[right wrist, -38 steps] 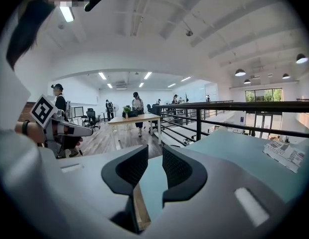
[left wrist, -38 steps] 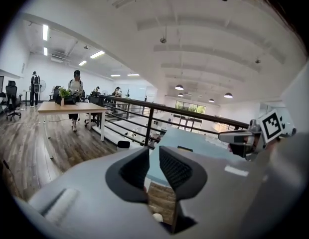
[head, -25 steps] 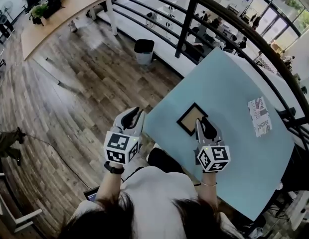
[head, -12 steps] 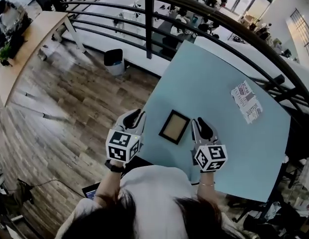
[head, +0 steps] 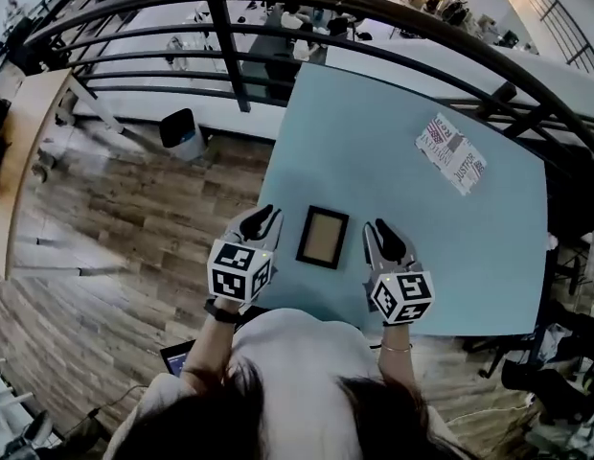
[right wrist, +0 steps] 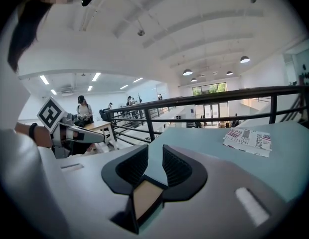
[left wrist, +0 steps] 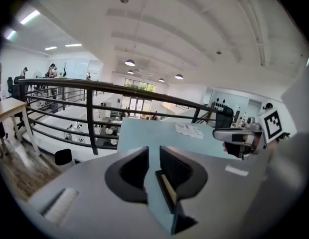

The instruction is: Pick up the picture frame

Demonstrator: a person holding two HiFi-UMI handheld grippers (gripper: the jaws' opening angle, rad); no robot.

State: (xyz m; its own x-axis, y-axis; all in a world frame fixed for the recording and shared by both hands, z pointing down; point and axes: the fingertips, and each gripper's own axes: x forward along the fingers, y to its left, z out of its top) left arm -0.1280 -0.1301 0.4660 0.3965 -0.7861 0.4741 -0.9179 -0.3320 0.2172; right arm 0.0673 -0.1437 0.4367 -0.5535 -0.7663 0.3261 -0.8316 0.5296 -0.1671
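The picture frame (head: pixel 322 237), black-edged with a tan inside, lies flat near the front edge of the light blue table (head: pixel 393 123). My left gripper (head: pixel 262 220) is just left of it, at the table's left edge. My right gripper (head: pixel 377 235) is just right of it. Neither touches the frame. In the left gripper view the left gripper (left wrist: pixel 154 156) has a narrow gap between its jaws, and the frame (left wrist: pixel 167 189) shows below them. In the right gripper view the right gripper (right wrist: pixel 155 157) is also slightly open and empty, with the frame (right wrist: pixel 143 198) low down.
A printed leaflet (head: pixel 452 153) lies at the table's far right. A black railing (head: pixel 230 51) curves round the far side. A bin (head: pixel 182 134) stands on the wooden floor (head: pixel 134 218) to the left. Each gripper sees the other: the right gripper (left wrist: pixel 240 136) and the left gripper (right wrist: pixel 75 133).
The view has swung round. My left gripper came in from over the floor to the table's left edge. The right one shifted off the frame's corner, so the frame lies between the two.
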